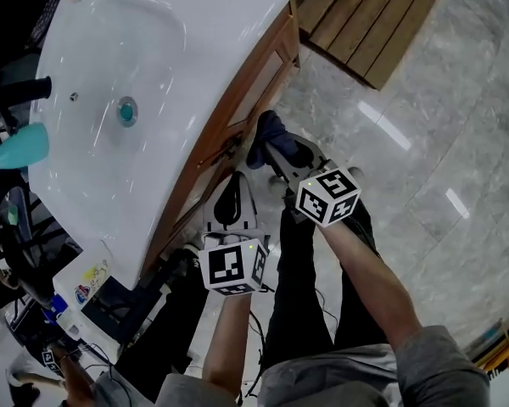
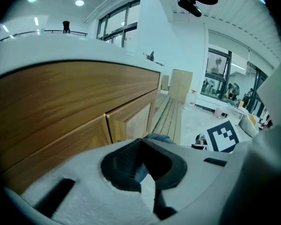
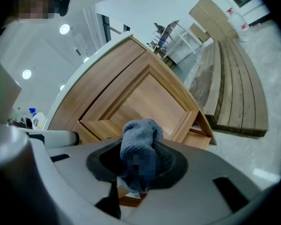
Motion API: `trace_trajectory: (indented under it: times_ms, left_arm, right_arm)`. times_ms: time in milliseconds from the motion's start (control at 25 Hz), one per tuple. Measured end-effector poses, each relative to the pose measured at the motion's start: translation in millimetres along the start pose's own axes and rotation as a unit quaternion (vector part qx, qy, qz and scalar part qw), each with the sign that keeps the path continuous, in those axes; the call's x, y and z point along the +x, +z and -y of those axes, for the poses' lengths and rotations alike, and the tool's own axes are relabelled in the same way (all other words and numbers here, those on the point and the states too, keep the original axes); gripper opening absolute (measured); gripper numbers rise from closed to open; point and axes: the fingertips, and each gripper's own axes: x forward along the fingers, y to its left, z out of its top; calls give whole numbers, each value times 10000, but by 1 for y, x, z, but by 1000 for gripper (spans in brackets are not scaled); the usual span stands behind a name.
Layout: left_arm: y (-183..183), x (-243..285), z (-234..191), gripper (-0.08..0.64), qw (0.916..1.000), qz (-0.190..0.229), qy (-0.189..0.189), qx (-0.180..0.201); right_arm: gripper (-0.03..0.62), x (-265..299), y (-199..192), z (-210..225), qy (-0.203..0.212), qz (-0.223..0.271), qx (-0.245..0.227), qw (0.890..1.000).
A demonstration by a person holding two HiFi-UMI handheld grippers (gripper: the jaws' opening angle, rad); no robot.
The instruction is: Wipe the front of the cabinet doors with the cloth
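My right gripper [image 1: 270,147] is shut on a bunched dark blue cloth [image 1: 265,134], held close to the wooden cabinet front [image 1: 237,100] under the white basin. In the right gripper view the cloth [image 3: 140,139] sticks up between the jaws of the gripper [image 3: 139,146], in front of a panelled door [image 3: 145,95]; whether it touches the wood I cannot tell. My left gripper [image 1: 230,195] hangs lower and nearer to me, jaws together and holding nothing. In the left gripper view this gripper [image 2: 140,144] faces the door [image 2: 131,121], and the cloth [image 2: 158,137] peeks over its jaws.
The white basin [image 1: 153,66] with a teal drain [image 1: 127,110] overhangs the cabinet. A teal bottle [image 1: 21,147] and clutter sit at the left. A slatted wooden platform [image 1: 373,15] lies on the grey marble floor [image 1: 433,142]. The person's dark trouser legs [image 1: 305,295] are below.
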Motion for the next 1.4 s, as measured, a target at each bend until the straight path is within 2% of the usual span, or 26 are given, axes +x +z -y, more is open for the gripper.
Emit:
trace_trajectory:
  times_ms: [320,720,1000,1200,1400]
  left_arm:
    - [43,-30,18,9,9996,273,-18,-22]
    - [119,-76,25,9,9974,720,55,-14]
    - [175,-118,45,9,9949,1005,-84,-77]
    - [221,-152,55,9,9907,1327,-166,-243]
    - [261,-192,65,9,9861,1635,-266,-153]
  right_arm:
    - [117,-35,62,-57,266,224,-620,9975]
    - [117,-81,140,-123,458,457,-1294,9895]
    - [117,-116,189,-189,684,600,-1758,9802]
    - [117,-144,227,-232,830,685,-2225,9690]
    - [117,-172,255,-275,871,839,-2485,9611]
